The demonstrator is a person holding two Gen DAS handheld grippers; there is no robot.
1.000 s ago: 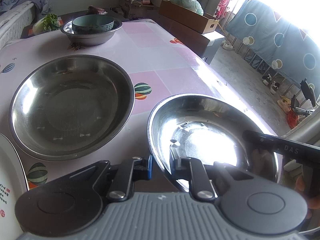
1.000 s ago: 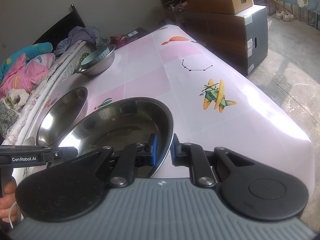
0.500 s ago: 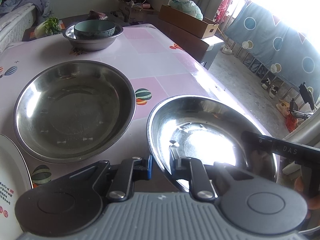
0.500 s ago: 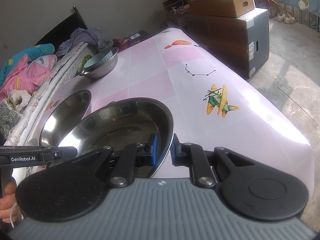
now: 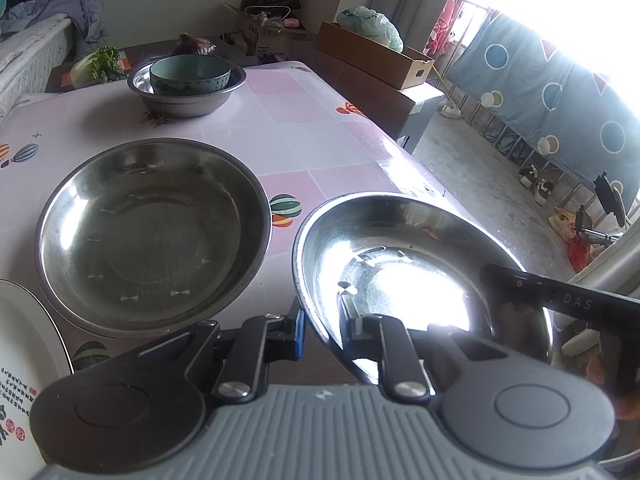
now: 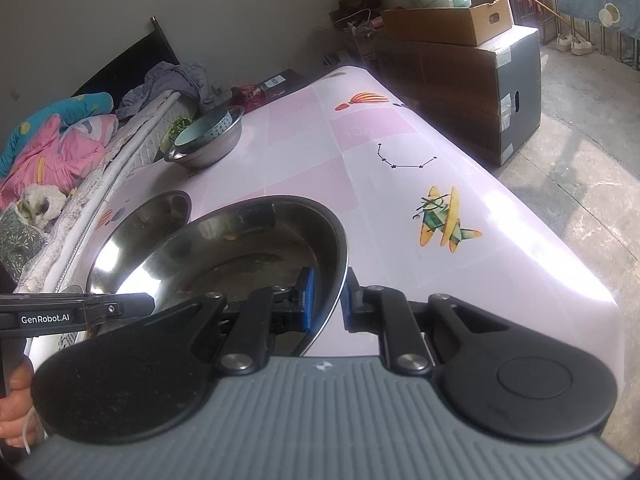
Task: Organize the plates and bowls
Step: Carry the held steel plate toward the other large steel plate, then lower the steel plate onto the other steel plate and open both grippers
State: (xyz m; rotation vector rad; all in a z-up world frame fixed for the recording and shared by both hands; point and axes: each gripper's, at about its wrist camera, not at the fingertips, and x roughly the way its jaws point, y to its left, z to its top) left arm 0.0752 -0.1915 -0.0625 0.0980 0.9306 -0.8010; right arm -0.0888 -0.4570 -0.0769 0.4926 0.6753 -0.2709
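Note:
Both grippers hold one shallow steel plate (image 5: 404, 264) by opposite rims, above the pink table. My left gripper (image 5: 320, 322) is shut on its near-left rim. My right gripper (image 6: 328, 300) is shut on the same steel plate (image 6: 248, 248) at its right rim. A second, larger steel plate (image 5: 148, 232) lies on the table to the left; it also shows in the right wrist view (image 6: 140, 224). A teal bowl (image 5: 190, 76) sits inside a steel bowl (image 5: 186, 98) at the table's far end.
A white plate with red print (image 5: 24, 360) lies at the near left edge. The table (image 5: 312, 148) ends on the right, with bare floor beyond. Cardboard boxes (image 5: 372, 56) stand past the far corner. A bed with bedding (image 6: 60, 148) runs along the left side.
The held plate has risen and drawn back a little with both grippers, so the table and far bowls sit lower and further in view. Both grips are unchanged.

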